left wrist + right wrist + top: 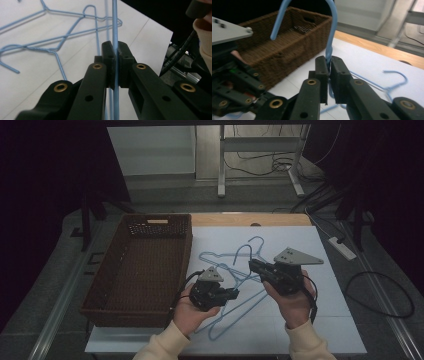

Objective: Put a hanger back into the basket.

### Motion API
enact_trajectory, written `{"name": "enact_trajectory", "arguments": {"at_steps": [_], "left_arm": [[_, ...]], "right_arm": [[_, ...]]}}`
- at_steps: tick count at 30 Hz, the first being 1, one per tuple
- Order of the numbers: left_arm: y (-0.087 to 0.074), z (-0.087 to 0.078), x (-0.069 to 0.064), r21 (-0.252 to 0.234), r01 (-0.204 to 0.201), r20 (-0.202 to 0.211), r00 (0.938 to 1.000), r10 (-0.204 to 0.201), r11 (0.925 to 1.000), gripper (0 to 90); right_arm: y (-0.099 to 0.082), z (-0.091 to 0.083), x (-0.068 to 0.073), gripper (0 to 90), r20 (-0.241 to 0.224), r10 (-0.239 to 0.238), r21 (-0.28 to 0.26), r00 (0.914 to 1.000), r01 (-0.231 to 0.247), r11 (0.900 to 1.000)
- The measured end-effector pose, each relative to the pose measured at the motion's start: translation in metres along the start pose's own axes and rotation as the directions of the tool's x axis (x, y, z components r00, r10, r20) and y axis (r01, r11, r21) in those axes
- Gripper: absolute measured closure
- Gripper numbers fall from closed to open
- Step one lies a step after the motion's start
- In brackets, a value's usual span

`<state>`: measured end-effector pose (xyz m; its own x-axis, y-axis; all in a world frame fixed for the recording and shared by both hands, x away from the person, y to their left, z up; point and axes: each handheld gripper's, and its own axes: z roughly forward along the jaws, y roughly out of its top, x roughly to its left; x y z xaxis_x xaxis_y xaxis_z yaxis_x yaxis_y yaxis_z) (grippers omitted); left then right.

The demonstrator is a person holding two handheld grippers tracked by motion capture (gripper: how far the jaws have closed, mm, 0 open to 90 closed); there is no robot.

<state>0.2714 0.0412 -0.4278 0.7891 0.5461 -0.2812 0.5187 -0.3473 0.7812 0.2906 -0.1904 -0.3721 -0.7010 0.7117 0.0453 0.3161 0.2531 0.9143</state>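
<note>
The brown wicker basket (137, 265) is sitting leftmost on the white table (325, 320); just right of the basket, the left gripper (231, 294) is clenching a straight wire of the lifted blue hanger (115, 37) (two more hangers (62, 40) are lying flat beyond); further from the basket, the right gripper (253, 265) is pinching that hanger's twisted neck below its hook (332, 15).

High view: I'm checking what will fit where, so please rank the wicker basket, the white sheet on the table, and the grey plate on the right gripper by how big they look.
1. White sheet, largest.
2. Wicker basket, clearly smaller in area.
3. Grey plate, by far the smallest, though it sits raised nearer the camera.
</note>
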Motion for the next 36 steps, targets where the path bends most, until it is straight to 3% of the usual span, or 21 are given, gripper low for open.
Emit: {"name": "enact_trajectory", "arguments": {"at_steps": [4,10,20,26,31,36], "left_arm": [[0.001,-0.012,0.003,-0.031,0.002,0.001,1.0000,-0.002,0.9995,86.2],[0.002,-0.032,0.011,-0.070,0.016,-0.008,0.9998,-0.017,0.9974,86.2],[0.005,-0.077,0.026,-0.162,0.012,-0.005,0.9999,-0.013,0.9868,86.2],[0.005,-0.109,0.041,-0.206,0.021,-0.028,0.9992,-0.027,0.9783,86.2],[0.000,-0.130,0.056,-0.235,0.022,-0.067,0.9970,-0.039,0.9716,86.2],[-0.005,-0.141,0.062,-0.245,0.017,-0.087,0.9954,-0.040,0.9693,86.2]], "right_arm": [[-0.003,-0.008,-0.006,56.9,-0.018,0.019,-0.060,0.9997,-0.020,0.9980],[-0.021,-0.016,-0.016,41.0,-0.008,0.011,-0.094,0.9999,-0.012,0.9955],[-0.061,-0.022,-0.035,36.3,0.032,-0.023,-0.053,0.9992,0.025,0.9983],[-0.085,-0.028,-0.047,34.6,0.042,-0.010,-0.032,0.9991,0.011,0.9994],[-0.096,-0.034,-0.055,34.2,0.035,0.009,-0.027,0.9993,-0.008,0.9996],[-0.101,-0.035,-0.058,33.7,0.032,0.015,-0.017,0.9994,-0.014,0.9997]]}}
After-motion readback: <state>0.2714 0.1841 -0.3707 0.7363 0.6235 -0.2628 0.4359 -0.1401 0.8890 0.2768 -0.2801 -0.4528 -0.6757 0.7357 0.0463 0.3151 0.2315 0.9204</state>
